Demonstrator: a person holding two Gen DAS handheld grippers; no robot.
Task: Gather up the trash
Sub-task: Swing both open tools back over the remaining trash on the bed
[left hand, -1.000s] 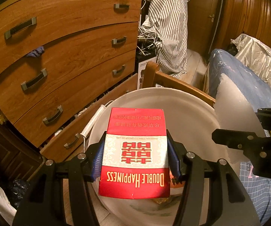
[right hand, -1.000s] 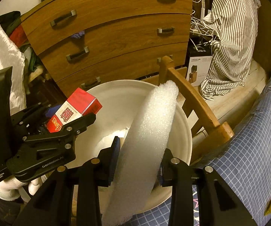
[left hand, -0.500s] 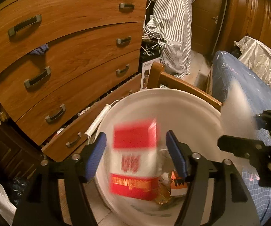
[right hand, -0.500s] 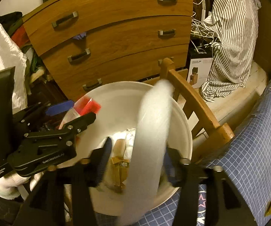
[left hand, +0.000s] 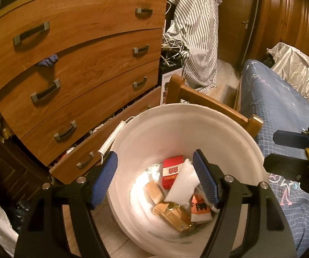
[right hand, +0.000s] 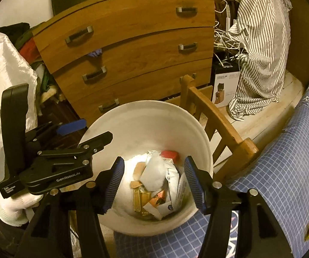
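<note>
Cluttered bedroom, white bin (left hand: 236, 142) trash overlapping, red box (left hand: 172, 169) half-buried

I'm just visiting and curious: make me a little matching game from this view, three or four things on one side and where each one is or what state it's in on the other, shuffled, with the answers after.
Things:
1. red box
2. bottom drawer
3. striped shirt
4. left gripper

Places or states:
A. pulled partly out
B. open and holding nothing, above the bin
C. lying in the bin among other trash
D. hanging beside the dresser

Pairs: 1-C, 2-A, 3-D, 4-B
</note>
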